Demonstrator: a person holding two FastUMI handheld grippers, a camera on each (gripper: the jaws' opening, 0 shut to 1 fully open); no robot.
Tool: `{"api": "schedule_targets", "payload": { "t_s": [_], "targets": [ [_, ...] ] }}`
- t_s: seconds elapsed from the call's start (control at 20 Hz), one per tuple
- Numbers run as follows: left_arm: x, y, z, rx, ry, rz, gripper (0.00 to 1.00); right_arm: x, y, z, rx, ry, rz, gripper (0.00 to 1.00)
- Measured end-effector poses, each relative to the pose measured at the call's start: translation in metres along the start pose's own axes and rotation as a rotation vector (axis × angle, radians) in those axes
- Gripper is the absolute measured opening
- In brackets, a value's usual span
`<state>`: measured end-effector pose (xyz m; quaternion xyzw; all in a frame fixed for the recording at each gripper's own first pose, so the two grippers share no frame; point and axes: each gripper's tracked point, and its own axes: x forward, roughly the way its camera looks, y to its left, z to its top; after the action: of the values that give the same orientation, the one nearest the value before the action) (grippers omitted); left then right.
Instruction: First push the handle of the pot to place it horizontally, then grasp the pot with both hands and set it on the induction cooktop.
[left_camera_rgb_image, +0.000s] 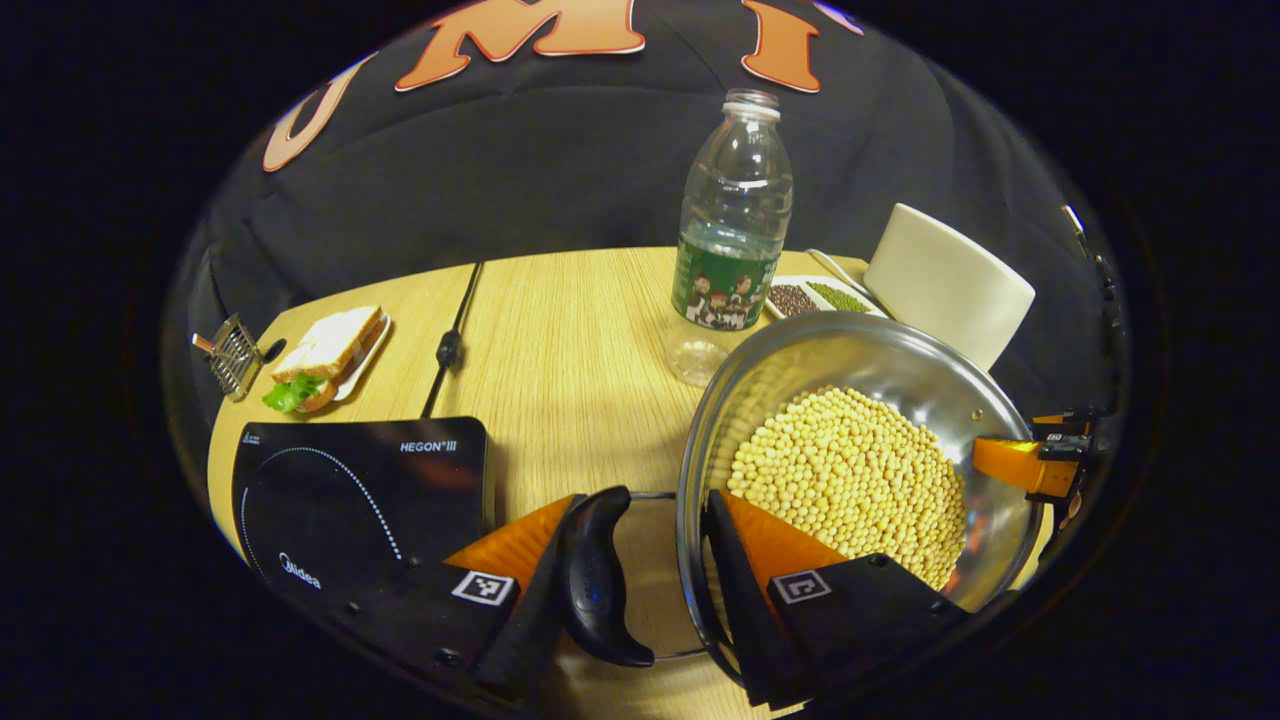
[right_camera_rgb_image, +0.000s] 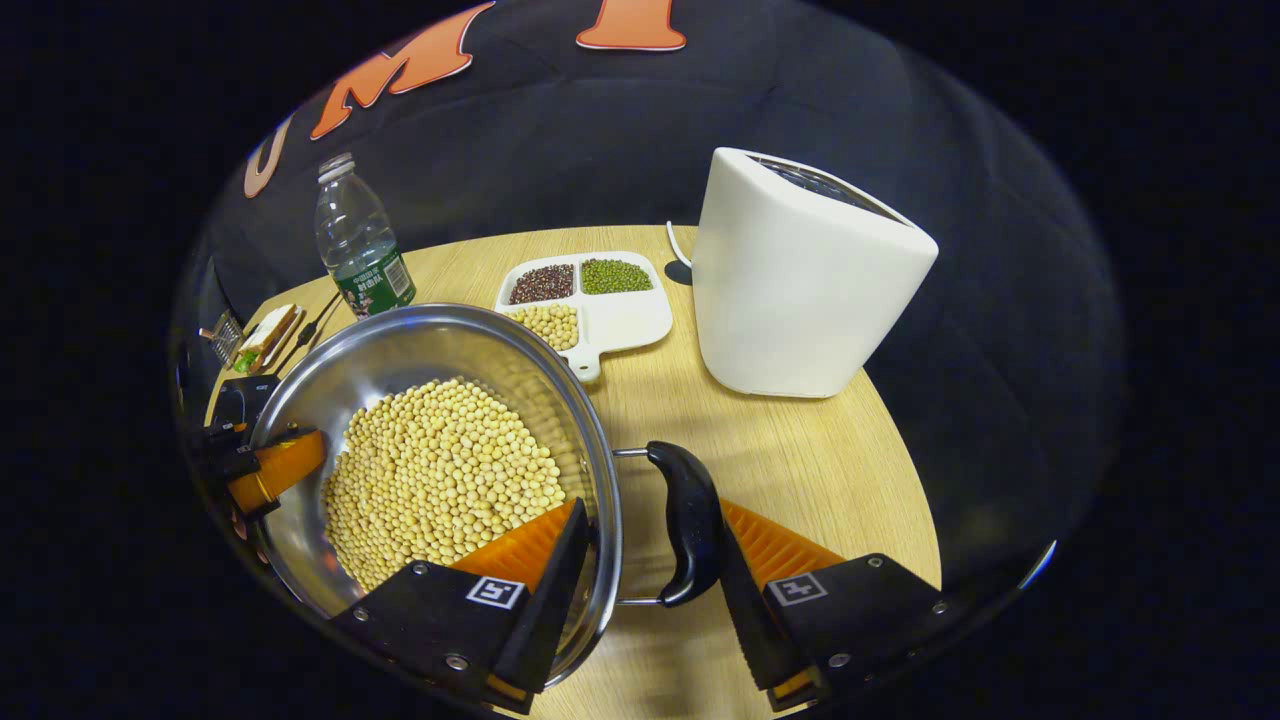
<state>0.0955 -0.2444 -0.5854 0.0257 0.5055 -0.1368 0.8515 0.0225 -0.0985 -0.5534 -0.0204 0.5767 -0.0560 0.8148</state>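
The shiny round stainless-steel pot (left_camera_rgb_image: 850, 420), filled with pale yellow soybeans (left_camera_rgb_image: 850, 480), sits on the light wooden table (left_camera_rgb_image: 570, 340), just right of the flat black induction cooktop (left_camera_rgb_image: 360, 490) and in front of the clear plastic water bottle (left_camera_rgb_image: 733, 230).

The left gripper (left_camera_rgb_image: 640, 570) straddles the pot's near wall and its black curved side handle (left_camera_rgb_image: 595, 575): one finger lies outside the handle, the other inside the rim above the beans. The fingers are spread around handle and wall together, and whether they press yet, I cannot tell. On the pot's far side, the right gripper (right_camera_rgb_image: 650, 560) stands the same way about the other black handle (right_camera_rgb_image: 690, 520), one finger in the pot and one beyond the handle. Both handles lie level.

Loaded with beans, the pot is likely heavy, and its polished steel looks slippery, while the wire-mounted handles may swing. The surest hold seems to be clamping handle against wall on both sides and lifting evenly, keeping it level so no beans spill on the way to the cooktop.
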Motion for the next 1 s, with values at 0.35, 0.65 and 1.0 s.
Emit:
{"api": "schedule_targets", "payload": {
  "t_s": [0.35,0.65,1.0],
  "targets": [
    [-0.004,0.004,0.008,-0.033,-0.077,0.038,0.78,-0.008,0.005,-0.006,0.070,-0.046,-0.046,0.67],
    [-0.022,0.015,0.014,-0.033,-0.120,0.073,0.80,-0.025,0.015,-0.010,0.147,-0.067,-0.031,0.63],
    [-0.067,0.035,0.023,-0.027,-0.153,0.102,0.78,-0.062,0.035,-0.007,0.164,-0.100,0.009,0.58]
  ]
}}
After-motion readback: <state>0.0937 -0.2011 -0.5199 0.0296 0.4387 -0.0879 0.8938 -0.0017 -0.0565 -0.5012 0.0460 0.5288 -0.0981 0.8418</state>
